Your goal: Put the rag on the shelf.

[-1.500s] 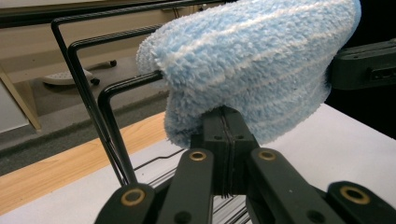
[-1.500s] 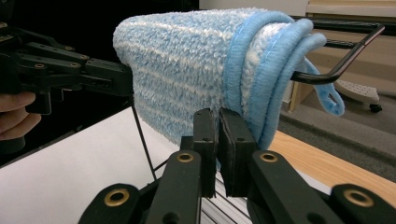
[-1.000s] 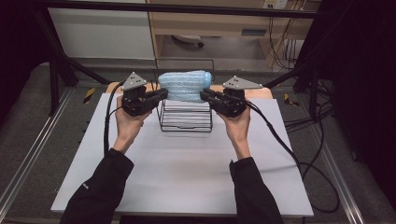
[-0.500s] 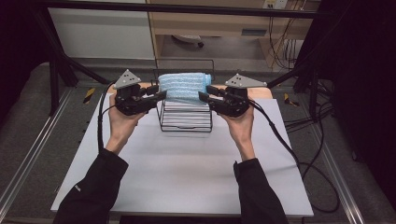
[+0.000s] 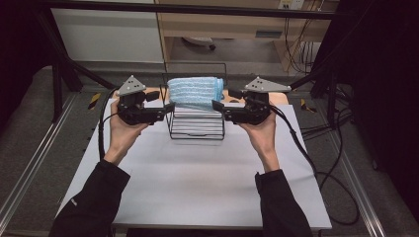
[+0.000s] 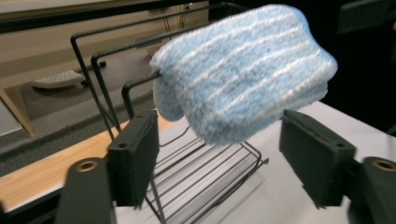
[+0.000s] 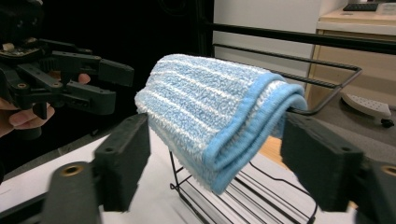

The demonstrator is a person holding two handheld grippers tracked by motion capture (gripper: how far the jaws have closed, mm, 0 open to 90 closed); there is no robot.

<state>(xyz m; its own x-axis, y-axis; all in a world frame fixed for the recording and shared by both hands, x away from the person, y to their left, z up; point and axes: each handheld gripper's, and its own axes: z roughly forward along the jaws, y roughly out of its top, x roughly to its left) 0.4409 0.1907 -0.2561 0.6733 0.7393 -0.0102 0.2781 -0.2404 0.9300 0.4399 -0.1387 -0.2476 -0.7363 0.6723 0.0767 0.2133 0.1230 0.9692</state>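
Towel, folded, fluffy blue w/ white stripes [image 5: 193, 92], is hanging over the top bar of a black wire rack [image 5: 196, 129] on the white tabletop [image 5: 197, 182]. Left gripper [image 5: 167, 109] & right gripper [image 5: 218, 106] are flanking its two ends, jaws just opening, pads clear of the cloth, nothing gripped.

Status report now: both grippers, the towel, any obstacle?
Left gripper and right gripper open, jaws just opened. Blue towel draped over wire rack, released. Nothing in the way.
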